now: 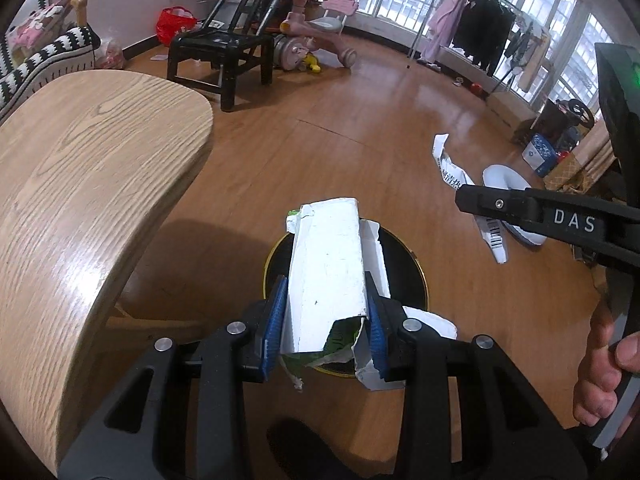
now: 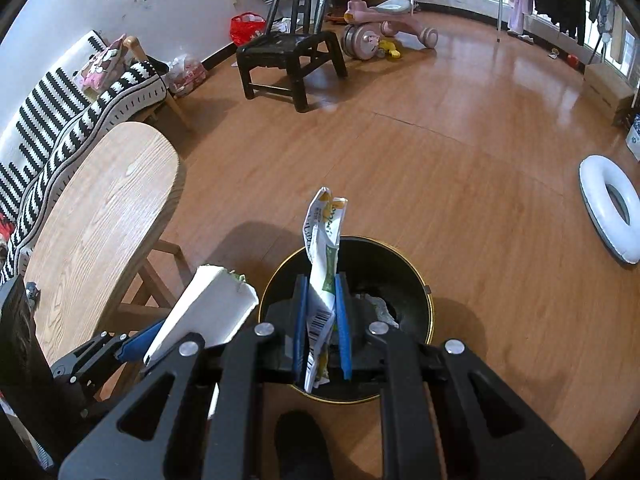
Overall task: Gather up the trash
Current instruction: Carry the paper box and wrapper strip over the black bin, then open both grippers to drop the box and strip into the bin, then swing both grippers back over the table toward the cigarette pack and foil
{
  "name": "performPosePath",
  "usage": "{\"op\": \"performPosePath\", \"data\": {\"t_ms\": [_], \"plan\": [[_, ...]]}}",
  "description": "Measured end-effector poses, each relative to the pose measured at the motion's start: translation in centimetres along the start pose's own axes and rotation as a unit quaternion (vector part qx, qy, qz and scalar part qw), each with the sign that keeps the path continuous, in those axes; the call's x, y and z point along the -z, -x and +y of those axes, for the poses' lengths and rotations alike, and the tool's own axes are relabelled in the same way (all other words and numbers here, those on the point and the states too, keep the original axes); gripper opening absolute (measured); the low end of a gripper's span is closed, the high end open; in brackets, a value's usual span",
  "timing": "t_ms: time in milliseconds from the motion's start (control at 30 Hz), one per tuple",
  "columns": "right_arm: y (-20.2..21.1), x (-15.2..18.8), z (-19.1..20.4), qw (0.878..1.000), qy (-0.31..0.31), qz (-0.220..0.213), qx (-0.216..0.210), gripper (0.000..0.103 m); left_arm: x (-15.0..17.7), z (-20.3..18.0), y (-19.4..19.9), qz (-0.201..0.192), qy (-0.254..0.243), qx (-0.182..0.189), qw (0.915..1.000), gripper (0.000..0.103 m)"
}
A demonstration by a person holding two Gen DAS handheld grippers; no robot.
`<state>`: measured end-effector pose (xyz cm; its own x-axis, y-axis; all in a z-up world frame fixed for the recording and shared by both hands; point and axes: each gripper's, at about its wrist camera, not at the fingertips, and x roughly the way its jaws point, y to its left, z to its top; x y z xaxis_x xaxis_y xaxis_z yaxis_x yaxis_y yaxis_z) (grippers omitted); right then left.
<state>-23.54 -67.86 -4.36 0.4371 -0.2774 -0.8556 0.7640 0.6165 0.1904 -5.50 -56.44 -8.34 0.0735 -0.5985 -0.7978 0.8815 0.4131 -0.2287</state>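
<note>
My left gripper (image 1: 326,300) is shut on a torn white carton (image 1: 328,264) with green print and holds it over the black round bin (image 1: 404,256) with a gold rim on the floor. The carton (image 2: 208,312) also shows at the lower left of the right wrist view. My right gripper (image 2: 322,292) is shut on a crumpled white, yellow and green wrapper (image 2: 322,264) with a barcode, held above the same bin (image 2: 400,264). The wrapper (image 1: 452,172) also shows at the right of the left wrist view. Some trash lies inside the bin.
A light wooden table (image 1: 80,184) stands close on the left. A white inflatable ring (image 2: 612,208) lies on the floor to the right. A black chair (image 2: 288,56), a pink tricycle (image 2: 384,20), a striped sofa (image 2: 60,120) and a clothes rack (image 1: 480,28) stand further back.
</note>
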Motion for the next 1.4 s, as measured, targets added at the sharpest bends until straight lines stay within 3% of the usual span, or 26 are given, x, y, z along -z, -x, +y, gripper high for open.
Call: {"op": "performPosePath", "data": {"t_ms": [400, 433, 500, 533, 633, 867, 1100, 1233, 1400], "plan": [[0.1, 0.1, -0.4, 1.0, -0.008, -0.001, 0.001, 0.015, -0.2, -0.6, -0.7, 0.002, -0.005, 0.006, 1.0, 0.036], [-0.1, 0.1, -0.6, 1.0, -0.01, 0.002, -0.003, 0.015, -0.2, -0.6, -0.7, 0.002, -0.006, 0.006, 1.0, 0.038], [-0.1, 0.2, -0.6, 1.0, -0.013, 0.006, -0.005, 0.016, -0.1, -0.8, -0.8, 0.004, -0.009, 0.007, 0.9999, 0.051], [0.0, 0.3, -0.6, 1.0, -0.012, 0.006, -0.004, 0.021, -0.1, -0.9, -0.9, 0.004, -0.011, 0.006, 0.9999, 0.063], [0.6, 0.2, -0.3, 1.0, -0.006, -0.005, 0.001, 0.063, -0.1, -1.1, -0.7, -0.001, -0.017, 0.004, 0.9999, 0.075], [1.4, 0.2, 1.4, 1.0, 0.01, -0.015, -0.004, 0.063, 0.0, -0.5, 0.5, -0.005, -0.011, -0.005, 0.9999, 0.078], [3.2, 0.0, 7.7, 0.996, 0.067, -0.038, -0.042, 0.064, 0.5, 2.4, 5.2, -0.036, 0.008, -0.031, 0.9988, 0.087], [4.2, 0.5, 13.9, 0.989, 0.121, -0.06, -0.066, 0.08, 1.6, 6.2, 9.5, -0.059, 0.037, -0.082, 0.9942, 0.093], [4.6, 1.0, 20.8, 0.979, 0.16, -0.056, -0.11, 0.08, 4.5, 12.6, 15.4, -0.078, 0.097, -0.149, 0.981, 0.094]]}}
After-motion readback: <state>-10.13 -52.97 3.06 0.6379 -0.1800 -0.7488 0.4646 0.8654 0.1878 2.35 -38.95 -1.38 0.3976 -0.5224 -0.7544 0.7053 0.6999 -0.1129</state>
